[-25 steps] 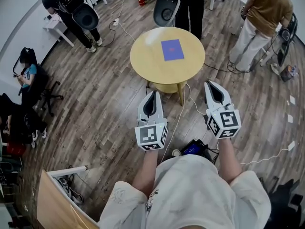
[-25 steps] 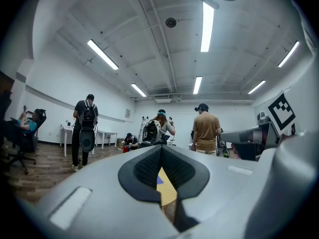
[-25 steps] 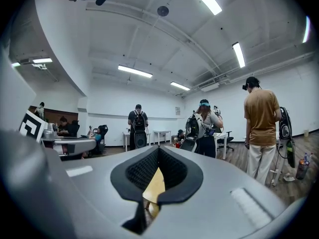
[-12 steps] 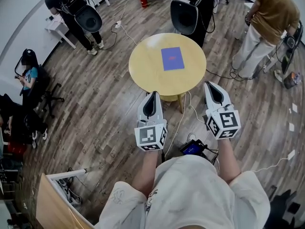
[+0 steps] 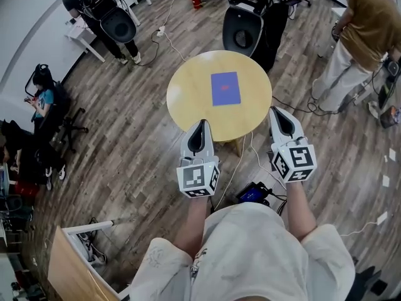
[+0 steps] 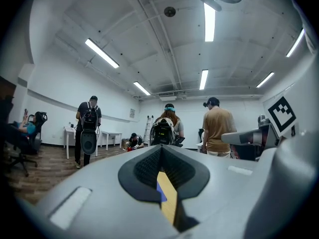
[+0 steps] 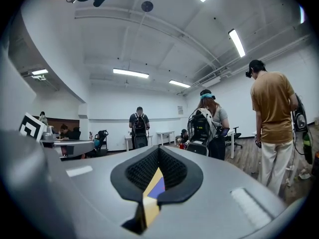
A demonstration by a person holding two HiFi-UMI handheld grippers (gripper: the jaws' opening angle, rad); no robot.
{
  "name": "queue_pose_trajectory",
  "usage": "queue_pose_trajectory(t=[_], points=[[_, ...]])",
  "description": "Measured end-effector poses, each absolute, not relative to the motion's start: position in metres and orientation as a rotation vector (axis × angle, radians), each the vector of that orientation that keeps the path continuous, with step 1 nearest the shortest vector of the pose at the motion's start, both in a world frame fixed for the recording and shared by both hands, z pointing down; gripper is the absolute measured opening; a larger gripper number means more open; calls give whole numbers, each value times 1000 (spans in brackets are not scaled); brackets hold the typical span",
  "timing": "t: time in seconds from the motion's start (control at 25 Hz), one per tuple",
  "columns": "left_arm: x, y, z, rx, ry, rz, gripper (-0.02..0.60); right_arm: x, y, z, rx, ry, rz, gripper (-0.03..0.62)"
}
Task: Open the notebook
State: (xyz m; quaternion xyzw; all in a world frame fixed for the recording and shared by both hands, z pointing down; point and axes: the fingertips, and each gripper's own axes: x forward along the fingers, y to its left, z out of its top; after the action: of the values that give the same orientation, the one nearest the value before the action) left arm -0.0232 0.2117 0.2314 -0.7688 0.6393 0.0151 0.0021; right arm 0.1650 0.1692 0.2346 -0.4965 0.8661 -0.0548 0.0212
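Note:
A blue notebook (image 5: pixel 225 88) lies closed and flat in the middle of a round yellow table (image 5: pixel 185 89) ahead of me. My left gripper (image 5: pixel 200 123) is held level with its tips over the table's near edge, jaws together and empty. My right gripper (image 5: pixel 276 110) hovers just off the table's near right edge, also shut and empty. In the left gripper view a sliver of the notebook (image 6: pixel 160 193) and the table (image 6: pixel 170 207) shows through the slit of the left gripper (image 6: pixel 160 149). The right gripper view shows the same notebook (image 7: pixel 157 187) below the right gripper (image 7: pixel 158 149).
A person in a tan shirt (image 5: pixel 368 27) stands at the right. Beyond the table is a person with a black backpack (image 5: pixel 247 27), and another stands by a white desk (image 5: pixel 86 37). Someone sits at the left (image 5: pixel 41 97). Cables and a device (image 5: pixel 254 194) lie on the wooden floor.
The table and notebook have come closer, sliding down the head view until the gripper tips reach the table's near edge. Both grippers keep their pose and stay shut.

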Motion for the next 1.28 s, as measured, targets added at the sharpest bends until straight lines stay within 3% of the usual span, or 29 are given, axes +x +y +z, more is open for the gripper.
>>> queue_pose_trajectory(t=[0.32, 0.68, 1.0, 1.28], points=[[105, 53, 233, -2374, 2030, 35, 18, 307, 5, 240, -1550, 2618, -188, 6], [187, -48, 249, -2364, 2041, 1, 18, 389, -102, 264, -1523, 2612, -246, 6], [139, -102, 275, -2369, 2052, 9, 18, 340, -151, 286, -1540, 2647, -247, 6], [11, -192, 275, -2372, 2045, 10, 18, 208, -239, 281, -1557, 2658, -245, 6]])
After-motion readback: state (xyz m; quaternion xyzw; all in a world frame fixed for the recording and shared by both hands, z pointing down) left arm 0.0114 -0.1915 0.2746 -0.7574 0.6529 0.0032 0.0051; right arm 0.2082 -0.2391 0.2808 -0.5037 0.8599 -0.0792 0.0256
